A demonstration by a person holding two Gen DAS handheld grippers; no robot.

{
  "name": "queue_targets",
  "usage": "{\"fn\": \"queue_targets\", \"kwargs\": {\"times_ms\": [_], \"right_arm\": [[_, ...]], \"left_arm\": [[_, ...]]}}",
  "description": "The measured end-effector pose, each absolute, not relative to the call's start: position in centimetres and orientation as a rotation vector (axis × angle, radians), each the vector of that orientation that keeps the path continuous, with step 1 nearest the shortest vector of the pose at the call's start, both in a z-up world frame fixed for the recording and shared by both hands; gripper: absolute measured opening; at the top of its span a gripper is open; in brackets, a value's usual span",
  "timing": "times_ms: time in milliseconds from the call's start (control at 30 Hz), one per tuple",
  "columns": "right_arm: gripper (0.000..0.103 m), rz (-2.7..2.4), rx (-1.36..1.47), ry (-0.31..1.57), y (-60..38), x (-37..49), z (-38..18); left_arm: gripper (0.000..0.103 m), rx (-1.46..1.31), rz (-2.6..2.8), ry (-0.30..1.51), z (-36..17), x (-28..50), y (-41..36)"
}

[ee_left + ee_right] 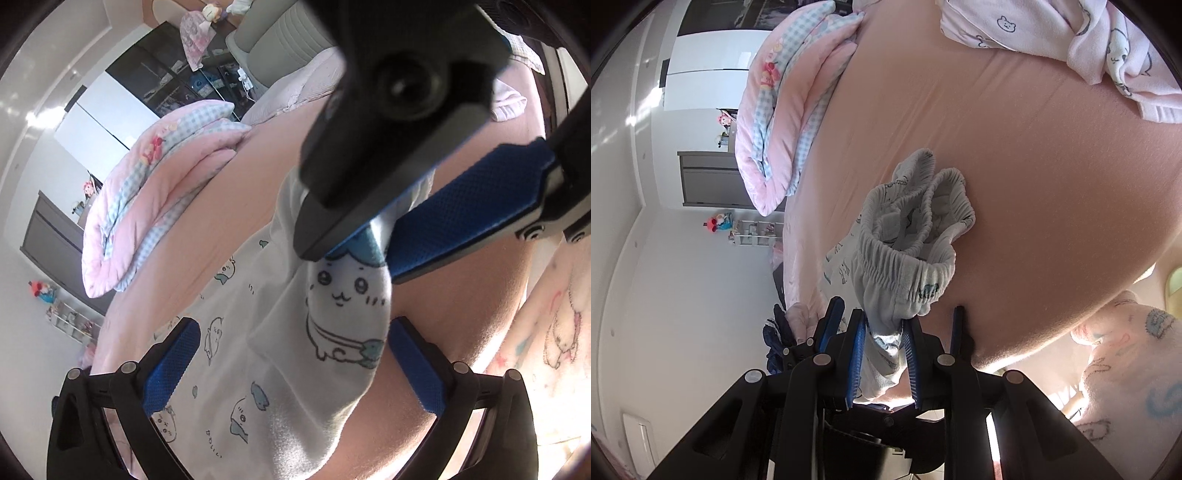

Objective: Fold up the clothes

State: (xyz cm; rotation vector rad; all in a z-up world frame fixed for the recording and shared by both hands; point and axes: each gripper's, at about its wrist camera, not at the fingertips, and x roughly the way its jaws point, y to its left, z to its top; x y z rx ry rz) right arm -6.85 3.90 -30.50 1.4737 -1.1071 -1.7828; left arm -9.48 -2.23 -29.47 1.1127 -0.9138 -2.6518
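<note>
A white garment [332, 317] printed with cartoon animals lies partly on the pink bed sheet [454, 295] and partly hangs lifted. In the right wrist view its gathered elastic waistband [916, 229] bunches above my right gripper [886, 350], which is shut on a fold of the fabric. From the left wrist view the right gripper [369, 243] reaches in from above, pinching the cloth between its blue pads. My left gripper [295, 365] stands wide open; the garment runs between its pads without being pressed. Its fingers [833, 317] show just outside the right gripper's.
A folded pink and blue-check quilt [783, 110] lies at the bed's far left. A pale pink printed pajama piece [1071, 37] sits at the far right. A pink fleece with drawings [1126, 369] is near the right edge. Dark cloth [775, 332] hangs off the bed's left side.
</note>
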Motion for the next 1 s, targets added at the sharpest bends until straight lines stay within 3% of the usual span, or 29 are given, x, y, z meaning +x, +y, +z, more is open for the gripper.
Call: {"fn": "queue_targets", "kwargs": {"times_ms": [67, 333, 367, 433, 467, 500, 567, 1000], "right_arm": [[0.02, -1.787, 1.464, -1.119, 4.2, -6.9, -30.4], [0.024, -1.819, 1.512, -1.097, 4.2, -7.0, -30.6], [0.028, -1.826, 1.515, -1.104, 4.3, -6.9, -30.6], [0.052, -1.834, 1.53, -1.157, 4.7, -6.7, -30.7], [0.059, -1.821, 1.52, -1.198, 5.0, -6.6, -30.8], [0.065, -1.807, 1.509, -1.239, 5.3, -6.4, -30.8], [0.069, -1.788, 1.498, -1.282, 5.6, -6.0, -30.7], [0.071, -1.846, 1.509, -1.26, 3.7, -6.1, -32.3]], "left_arm": [[0.101, 1.182, -2.677, -0.838, -29.2, -9.8, -2.9], [0.076, 1.454, -2.786, -0.524, -28.5, -10.7, -5.1], [0.071, 1.467, -2.795, -0.514, -28.5, -10.7, -5.1], [0.063, 1.494, -2.808, -0.499, -28.4, -10.5, -4.8], [0.059, 1.505, -2.812, -0.492, -28.4, -10.4, -4.7], [0.057, 1.513, -2.811, -0.484, -28.3, -10.5, -4.6], [0.056, 1.526, -2.813, -0.453, -28.2, -10.5, -4.8], [0.055, 1.515, -2.816, -0.206, -28.1, -11.2, -5.7]]}}
